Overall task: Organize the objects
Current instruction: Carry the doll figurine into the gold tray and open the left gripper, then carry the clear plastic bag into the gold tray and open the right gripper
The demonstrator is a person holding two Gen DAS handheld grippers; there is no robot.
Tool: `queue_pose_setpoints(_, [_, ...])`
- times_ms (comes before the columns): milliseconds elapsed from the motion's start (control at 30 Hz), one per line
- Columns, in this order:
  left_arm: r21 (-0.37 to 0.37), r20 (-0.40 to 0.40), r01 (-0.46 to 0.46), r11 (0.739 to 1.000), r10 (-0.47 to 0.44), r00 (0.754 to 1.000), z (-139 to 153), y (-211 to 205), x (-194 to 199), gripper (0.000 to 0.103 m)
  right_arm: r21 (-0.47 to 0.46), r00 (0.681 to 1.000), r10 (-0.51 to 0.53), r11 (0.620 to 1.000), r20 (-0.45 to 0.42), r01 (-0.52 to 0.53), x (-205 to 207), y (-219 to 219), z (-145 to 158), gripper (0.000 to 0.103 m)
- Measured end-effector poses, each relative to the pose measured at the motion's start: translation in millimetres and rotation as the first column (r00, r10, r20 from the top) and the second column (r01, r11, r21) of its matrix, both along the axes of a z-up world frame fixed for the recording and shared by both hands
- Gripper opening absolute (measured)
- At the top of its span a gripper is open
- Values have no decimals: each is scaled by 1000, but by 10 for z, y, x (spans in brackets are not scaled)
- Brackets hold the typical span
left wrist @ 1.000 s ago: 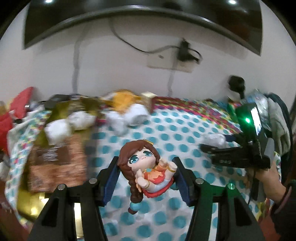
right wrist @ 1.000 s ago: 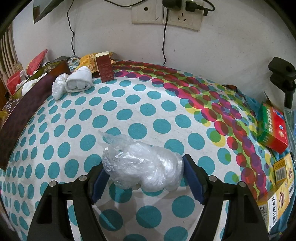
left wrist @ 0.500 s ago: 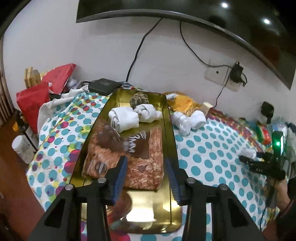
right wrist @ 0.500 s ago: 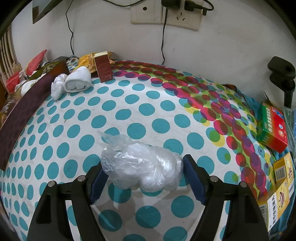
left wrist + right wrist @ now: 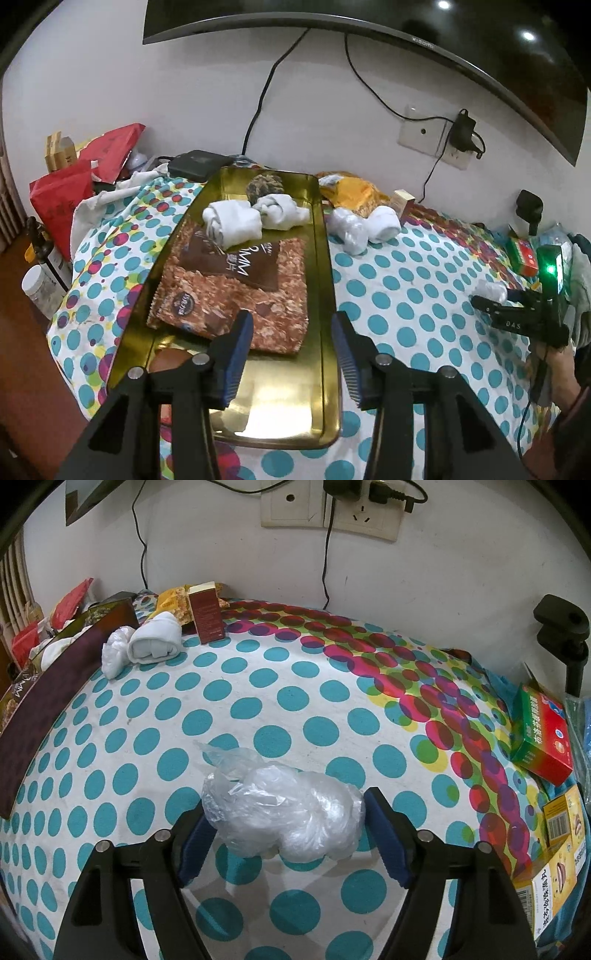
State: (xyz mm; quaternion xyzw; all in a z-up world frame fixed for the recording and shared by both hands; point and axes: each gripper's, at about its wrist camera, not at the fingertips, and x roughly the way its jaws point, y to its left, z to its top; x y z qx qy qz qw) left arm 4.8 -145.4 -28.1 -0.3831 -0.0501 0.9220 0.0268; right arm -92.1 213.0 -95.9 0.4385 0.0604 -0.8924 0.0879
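The plastic bundle (image 5: 284, 821) lay crosswise between the right gripper (image 5: 284, 836) fingers, which closed loosely around it; the left gripper (image 5: 291, 354), further off, stood half-open and empty.

Things around the tray (image 5: 325, 280)
Snack packet (image 5: 236, 291) and rolled socks (image 5: 232, 221) lie in it; plastic bundle (image 5: 491, 290) well right.

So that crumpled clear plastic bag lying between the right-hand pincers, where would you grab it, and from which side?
Probably across its fat middle. The plastic bag lies as a soft lump on the dotted cloth, its loose tail pointing away. The right gripper, tilted down from the near side, already straddles the widest part, its jaws closing in. A squeeze there gathers the bulk; the thin tail would likely slip.
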Motion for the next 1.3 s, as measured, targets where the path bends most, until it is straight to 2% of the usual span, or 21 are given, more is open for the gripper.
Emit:
queue_pose_setpoints(67, [-12,-8,-5,1000,5,1000,7,21,19,46,4,1000,13,1000,-7,-13,17,-29,11,61])
queue_pose_setpoints(167, [-23,-10,-11,1000,11,1000,16,24,37,51,39,999,26,999,-25,-25,50,-89,24,56])
queue_pose_setpoints(267, [-41,-6,-35,999,34,999,15,-7,48,51,59,999,35,998,-34,-33,59,-127,31,56])
queue_pose_setpoints(400, [-25,-4,-49,999,48,999,9,-105,86,52,65,999,35,997,-36,-32,60,-130,41,56])
queue_pose_setpoints(533, [-57,-3,-72,996,72,997,7,-184,117,53,62,999,35,998,-34,-33,59,-130,43,56])
queue_pose_setpoints(700, [-29,4,-97,995,98,995,-5,-329,173,58,87,998,38,996,-43,-34,64,-162,48,56])
queue_pose_setpoints(800, [-31,0,-96,995,96,995,4,-354,217,58,50,998,45,998,-40,-42,65,-269,67,56])
queue_pose_setpoints(1033, [-14,-2,-97,995,97,995,26,-446,279,59,-26,982,176,984,-65,-178,99,-976,290,56])
queue_pose_setpoints(1133, [-24,-12,-97,995,97,995,53,-492,323,59,-73,964,248,964,-92,-255,129,-1364,468,56])
queue_pose_setpoints(1300, [4,-28,-111,994,111,993,119,-632,402,59,-105,925,358,922,-128,-372,187,-1995,697,56])
